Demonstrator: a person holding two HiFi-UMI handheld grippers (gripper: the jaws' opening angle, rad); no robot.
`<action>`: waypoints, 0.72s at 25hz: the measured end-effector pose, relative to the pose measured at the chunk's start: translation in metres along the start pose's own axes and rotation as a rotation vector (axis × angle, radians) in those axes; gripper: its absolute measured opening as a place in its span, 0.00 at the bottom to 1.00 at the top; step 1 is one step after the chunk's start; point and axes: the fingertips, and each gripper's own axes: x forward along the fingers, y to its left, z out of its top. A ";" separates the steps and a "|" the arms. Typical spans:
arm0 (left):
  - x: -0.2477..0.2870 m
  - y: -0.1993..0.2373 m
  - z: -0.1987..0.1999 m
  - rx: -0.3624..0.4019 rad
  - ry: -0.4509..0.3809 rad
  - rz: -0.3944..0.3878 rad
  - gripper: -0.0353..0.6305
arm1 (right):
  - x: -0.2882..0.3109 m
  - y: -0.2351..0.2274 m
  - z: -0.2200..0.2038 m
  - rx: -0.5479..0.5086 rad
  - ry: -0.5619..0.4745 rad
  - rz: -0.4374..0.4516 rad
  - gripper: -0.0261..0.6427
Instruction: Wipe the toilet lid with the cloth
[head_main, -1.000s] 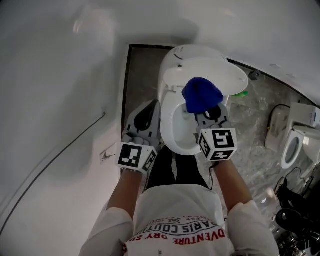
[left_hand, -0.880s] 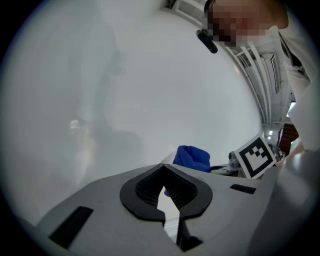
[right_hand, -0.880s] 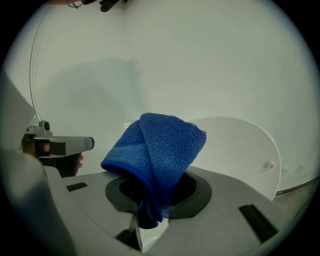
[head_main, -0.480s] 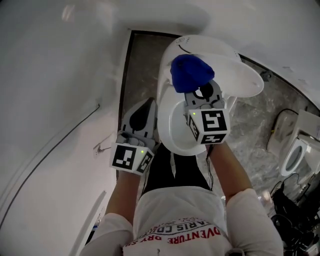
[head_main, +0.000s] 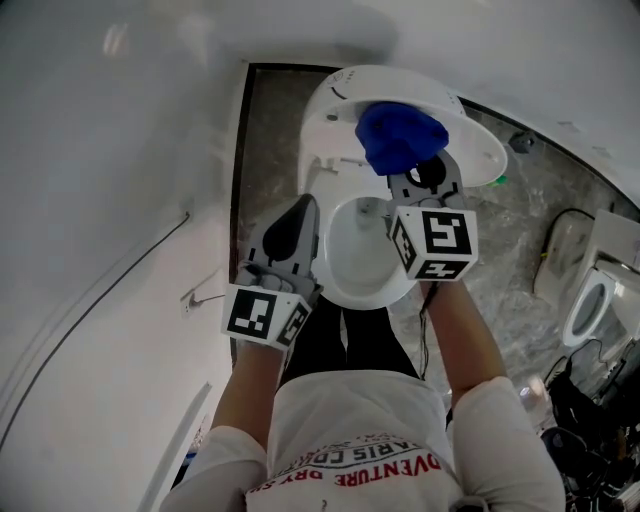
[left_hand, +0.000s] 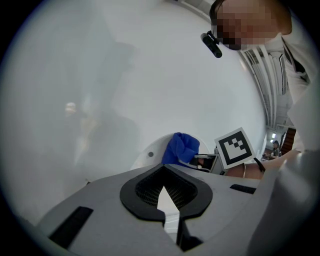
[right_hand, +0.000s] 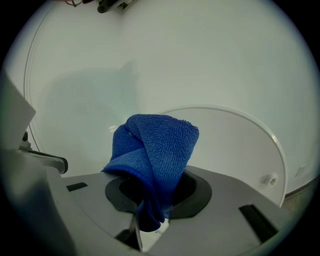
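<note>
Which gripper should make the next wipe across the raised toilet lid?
Right. The right gripper is shut on the blue cloth and holds it up at the toilet lid. The left gripper is shut with nothing in it, lower down beside the bowl.

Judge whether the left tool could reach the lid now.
Probably yes: the left tool sits empty beside the bowl, nothing between it and the lid; the cloth covers only part of it.
</note>
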 end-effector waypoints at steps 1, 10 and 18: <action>0.002 -0.004 0.000 0.002 0.002 -0.005 0.06 | -0.004 -0.006 0.000 0.000 -0.001 -0.008 0.17; 0.022 -0.049 -0.010 0.022 0.008 -0.043 0.06 | -0.043 -0.064 -0.007 0.012 -0.001 -0.089 0.17; 0.044 -0.088 -0.024 0.004 0.013 -0.090 0.06 | -0.087 -0.121 -0.017 0.019 0.023 -0.198 0.17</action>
